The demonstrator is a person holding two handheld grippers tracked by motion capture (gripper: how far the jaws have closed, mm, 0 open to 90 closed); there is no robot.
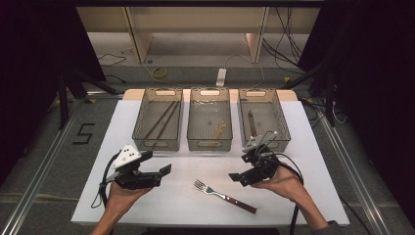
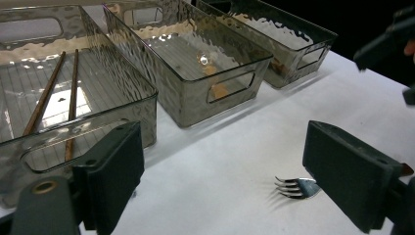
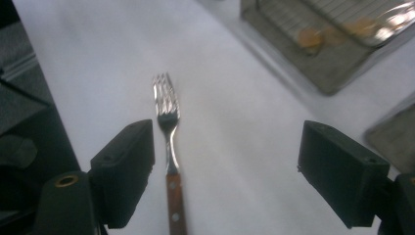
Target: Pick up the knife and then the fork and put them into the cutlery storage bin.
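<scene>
A fork (image 1: pixel 222 196) with a brown wooden handle lies on the white table, tines toward the left. My right gripper (image 1: pixel 240 169) hangs just above and right of it, jaws open. In the right gripper view the fork (image 3: pixel 169 127) lies between the jaws of the right gripper (image 3: pixel 227 156), close to the left one, with no pad touching it. My left gripper (image 1: pixel 157 164) is held open at the left, pointing toward the fork. Its own view shows the left gripper (image 2: pixel 225 152) empty, with the fork's tines (image 2: pixel 293 187) past the right jaw.
Three clear grey bins stand in a row behind. The left bin (image 1: pixel 155 144) holds two brown chopsticks (image 1: pixel 164 120). A wooden-handled utensil (image 1: pixel 218 132) lies in the middle bin (image 1: pixel 209 145). The right bin (image 1: pixel 281 142) holds a dark utensil (image 1: pixel 251 122).
</scene>
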